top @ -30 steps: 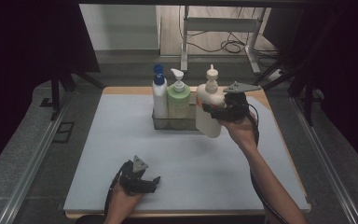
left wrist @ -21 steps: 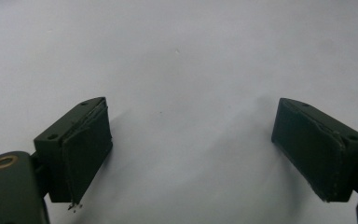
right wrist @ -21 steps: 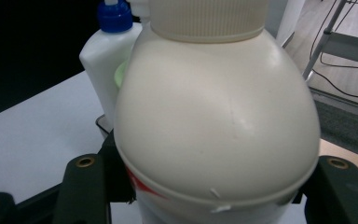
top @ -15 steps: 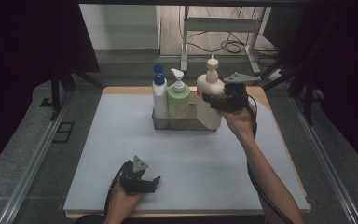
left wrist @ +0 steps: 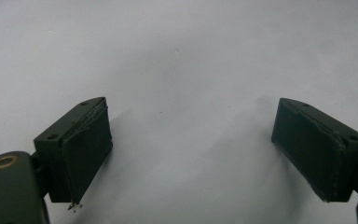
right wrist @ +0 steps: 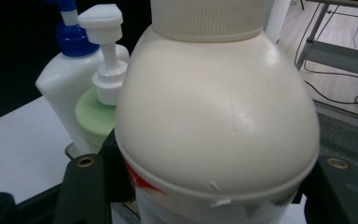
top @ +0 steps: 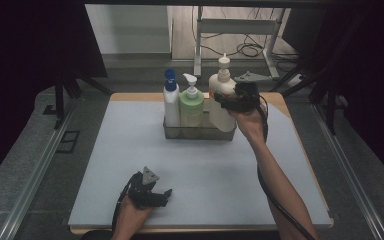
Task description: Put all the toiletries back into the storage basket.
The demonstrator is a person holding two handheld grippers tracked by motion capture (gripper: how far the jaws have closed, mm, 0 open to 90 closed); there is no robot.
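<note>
The right tool (top: 226,101) is clamped on the cream bottle (top: 221,95), its 2 jaws pressing the bottle's sides just below the shoulder, as the right gripper view shows (right wrist: 214,140). The bottle stands upright at the 3 o'clock end of the clear tray (top: 200,133), which sits toward 12 o'clock on the counter (top: 130,150). Whether the bottle's base rests in the tray cannot be told. Just beside it, toward 9 o'clock, stand 2 more bottles: the green pump bottle (top: 192,104), then the white bottle with a blue cap (top: 171,102). The left tool (top: 164,196) lies near 6 o'clock on the counter, its jaws apart with nothing between them.
</note>
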